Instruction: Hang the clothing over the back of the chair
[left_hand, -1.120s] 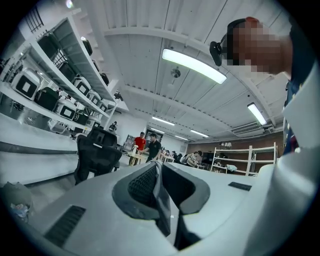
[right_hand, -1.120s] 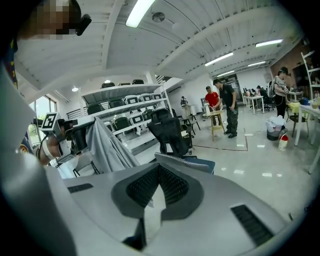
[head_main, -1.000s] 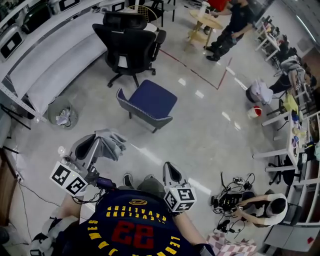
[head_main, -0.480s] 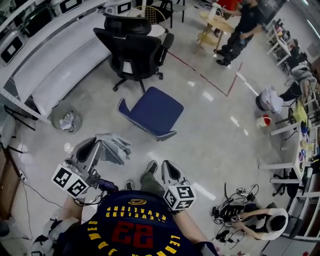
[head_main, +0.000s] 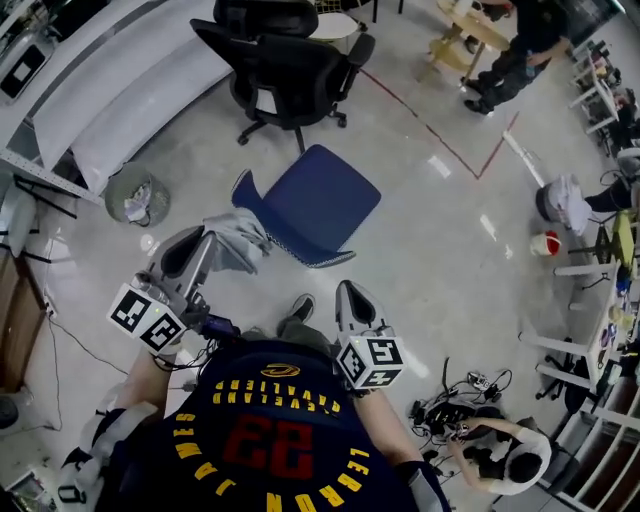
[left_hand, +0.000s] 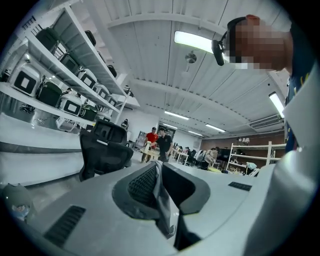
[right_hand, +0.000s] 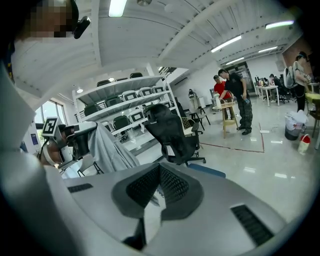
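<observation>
A grey piece of clothing (head_main: 240, 240) hangs from my left gripper (head_main: 207, 240), which is shut on a fold of it. In the left gripper view the cloth (left_hand: 161, 197) is pinched between the ribbed pads (left_hand: 142, 184). The blue chair (head_main: 318, 200) stands just beyond, and the cloth's far edge reaches the chair's near left corner in the head view. My right gripper (head_main: 352, 292) is to the right, nearer to me, shut with nothing in it. From the right gripper view the hanging clothing (right_hand: 107, 145) is at the left, the blue seat (right_hand: 206, 171) just past the jaws.
A black office chair (head_main: 290, 65) stands behind the blue one, beside long white shelving (head_main: 110, 90). A wire bin (head_main: 135, 195) sits on the floor at the left. Cables (head_main: 450, 410) and a crouching person (head_main: 505, 455) are at lower right; people stand by a wooden stool (head_main: 480, 30).
Both grippers and the person have moved forward toward the blue chair. The held clothing, which was well short of the chair, now reaches its near left corner.
</observation>
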